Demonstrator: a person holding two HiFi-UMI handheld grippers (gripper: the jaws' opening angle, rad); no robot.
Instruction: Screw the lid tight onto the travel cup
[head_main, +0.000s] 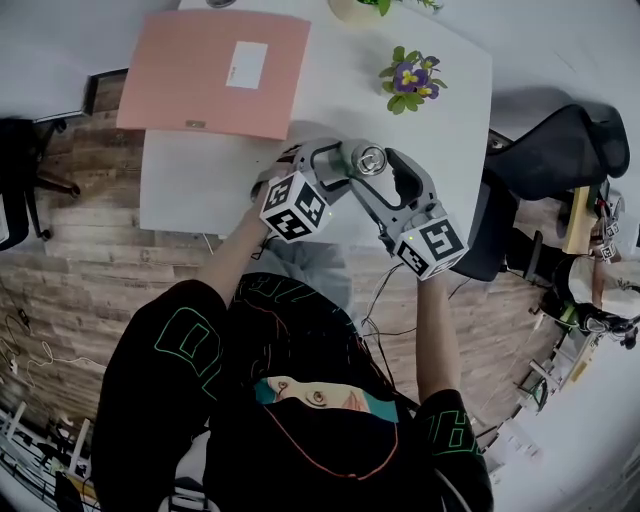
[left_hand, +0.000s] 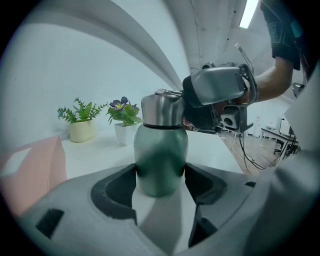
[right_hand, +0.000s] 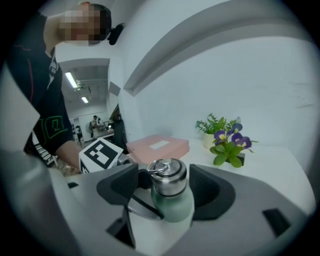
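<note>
The left gripper (left_hand: 160, 181) clamps the green body of the travel cup (left_hand: 161, 150), both pads pressed against its sides. The cup stands upright on the white table (left_hand: 210, 150). The right gripper (right_hand: 167, 182) reaches in from the opposite side. Its jaws stand apart, with the steel lid (right_hand: 169, 176), seated on the cup, between them and clear of the pads.

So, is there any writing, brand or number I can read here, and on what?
Nothing can be read.
White label on the pink folder: too small.
Green print on the sleeve: not legible.
Marker cubes: patterns only, no letters.
No print shows on the travel cup.
</note>
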